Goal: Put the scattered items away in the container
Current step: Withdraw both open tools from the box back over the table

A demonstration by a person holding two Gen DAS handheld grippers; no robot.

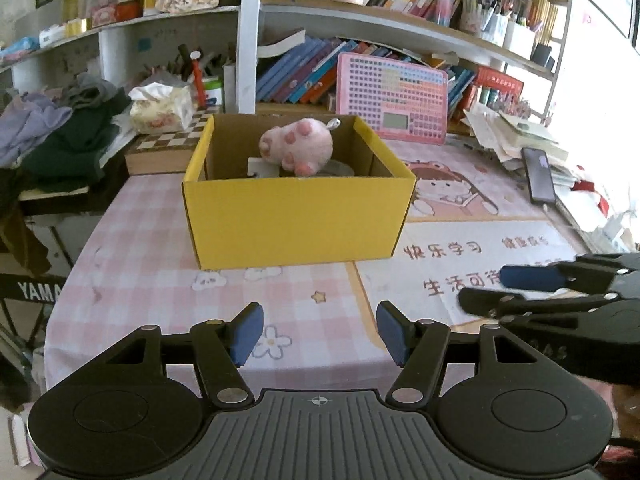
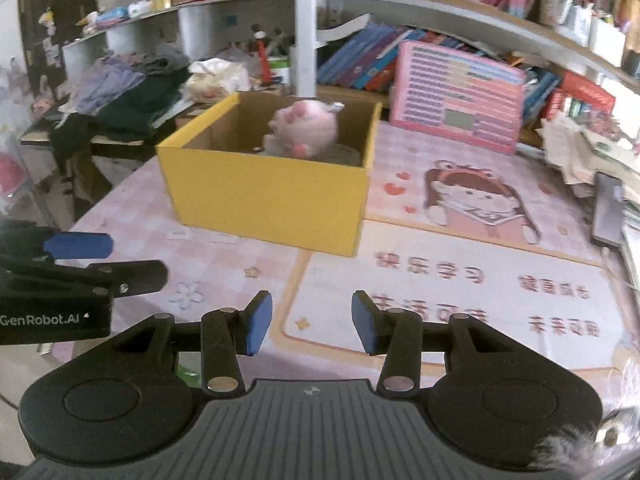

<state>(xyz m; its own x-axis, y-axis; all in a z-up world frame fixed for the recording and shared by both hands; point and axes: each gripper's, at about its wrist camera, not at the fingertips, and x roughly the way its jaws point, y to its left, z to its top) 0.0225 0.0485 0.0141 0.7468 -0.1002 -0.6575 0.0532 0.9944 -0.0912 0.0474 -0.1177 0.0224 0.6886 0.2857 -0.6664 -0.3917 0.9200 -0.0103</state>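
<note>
A yellow cardboard box (image 1: 296, 220) (image 2: 264, 204) stands open on the pink table mat. A pink plush toy (image 1: 296, 148) (image 2: 308, 128) lies inside it, on top of a white item (image 1: 259, 166) and a grey item (image 1: 338, 168) that are mostly hidden. My left gripper (image 1: 320, 328) (image 2: 136, 260) hovers over the mat in front of the box, open, with nothing between its blue pads. My right gripper (image 2: 312, 320) (image 1: 484, 290) is beside it to the right, also short of the box, its jaws narrowly open and empty.
A pink learning board (image 1: 392, 100) leans against the bookshelf behind the box. A dark phone (image 1: 538, 176) and stacked papers (image 1: 516, 132) lie at the right. Left of the box are a chessboard case (image 1: 168, 148), a tissue pack (image 1: 160, 108) and piled clothes (image 1: 60, 132).
</note>
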